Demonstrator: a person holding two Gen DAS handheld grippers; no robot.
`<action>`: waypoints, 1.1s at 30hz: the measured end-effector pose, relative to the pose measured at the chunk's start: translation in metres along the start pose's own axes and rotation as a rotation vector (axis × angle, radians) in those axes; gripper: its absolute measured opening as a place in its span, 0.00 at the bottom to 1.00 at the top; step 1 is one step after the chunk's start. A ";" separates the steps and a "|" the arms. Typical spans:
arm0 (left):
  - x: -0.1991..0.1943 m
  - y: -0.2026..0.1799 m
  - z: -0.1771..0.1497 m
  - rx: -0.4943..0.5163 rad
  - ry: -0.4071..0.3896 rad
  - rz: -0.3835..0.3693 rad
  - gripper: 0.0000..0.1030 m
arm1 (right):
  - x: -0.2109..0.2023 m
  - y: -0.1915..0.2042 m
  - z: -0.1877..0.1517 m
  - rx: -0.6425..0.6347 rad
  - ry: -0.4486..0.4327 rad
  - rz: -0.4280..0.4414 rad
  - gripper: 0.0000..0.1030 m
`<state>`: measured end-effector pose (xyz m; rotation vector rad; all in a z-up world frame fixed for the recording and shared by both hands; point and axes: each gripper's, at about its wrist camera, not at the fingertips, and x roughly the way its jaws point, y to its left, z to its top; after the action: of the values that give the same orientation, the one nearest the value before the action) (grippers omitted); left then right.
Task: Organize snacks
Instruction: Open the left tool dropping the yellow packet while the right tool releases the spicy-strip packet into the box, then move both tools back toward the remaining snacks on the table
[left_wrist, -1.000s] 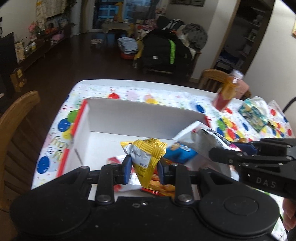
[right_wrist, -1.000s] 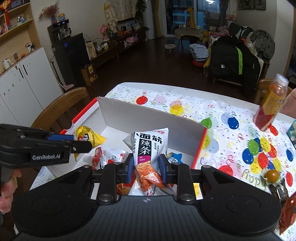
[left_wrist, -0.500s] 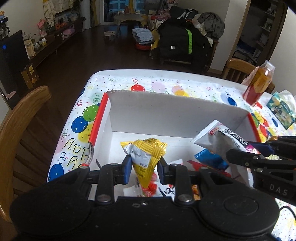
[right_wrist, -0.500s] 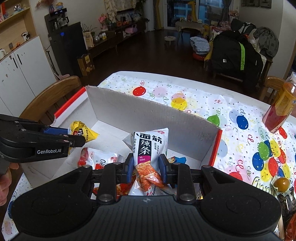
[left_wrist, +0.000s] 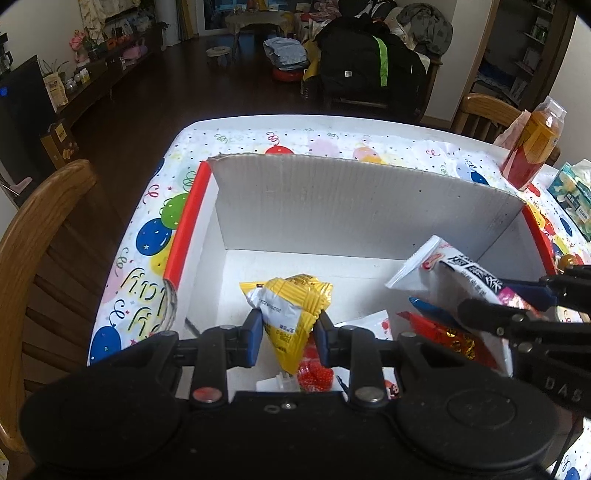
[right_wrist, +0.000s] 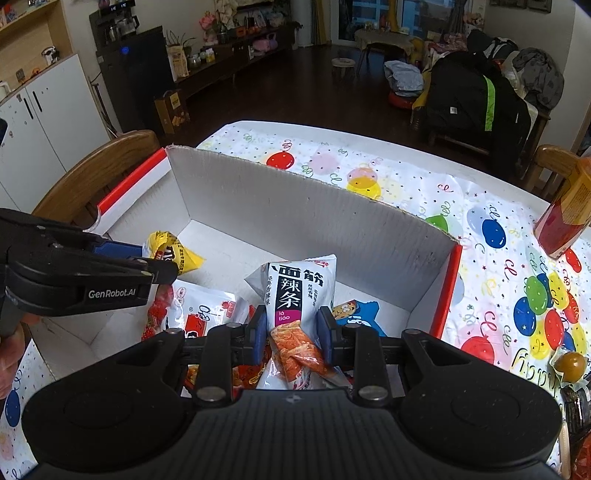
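Left gripper (left_wrist: 284, 341): you hold it tilted steeply down over the near part of the white cardboard box (left_wrist: 369, 206); its blue pads are clamped on a yellow snack packet (left_wrist: 291, 317), which hangs above the box floor.

Right gripper (right_wrist: 291, 334): you hold it angled down over the same box, pads pressed on the lower half of a white spicy-strip packet (right_wrist: 295, 291), held upright with its printed face towards the camera.

Box contents beneath your grippers: a white packet with red print (right_wrist: 207, 314), a blue packet (right_wrist: 356, 312) just beside the held strip packet, a red packet (left_wrist: 443, 332). All are partly covered by the gripper bodies; their labels cannot be read in full.

Surroundings: balloon-print tablecloth (right_wrist: 498, 258) under the box; orange drink bottle (left_wrist: 532, 144) well apart at the far right; tissue pack (left_wrist: 572, 192) near it, cut by the frame edge; a small round orange item (right_wrist: 570, 363) on the cloth, kind unclear; wooden chair (left_wrist: 33, 236) at the left side.

Your left hand (right_wrist: 9, 354) shows only as a sliver at the frame edge.
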<state>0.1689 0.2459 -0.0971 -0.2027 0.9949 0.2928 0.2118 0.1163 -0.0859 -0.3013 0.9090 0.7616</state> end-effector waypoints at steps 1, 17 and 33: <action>0.001 -0.001 0.001 0.004 0.002 0.002 0.26 | 0.000 0.000 0.000 0.000 0.001 -0.001 0.27; -0.008 -0.005 0.001 -0.020 -0.011 -0.007 0.47 | -0.018 0.000 -0.004 0.023 -0.012 0.015 0.28; -0.047 -0.002 -0.013 -0.037 -0.077 -0.021 0.70 | -0.060 0.002 -0.013 0.002 -0.118 0.026 0.59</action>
<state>0.1346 0.2332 -0.0641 -0.2336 0.9112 0.2983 0.1797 0.0830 -0.0456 -0.2409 0.8036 0.7946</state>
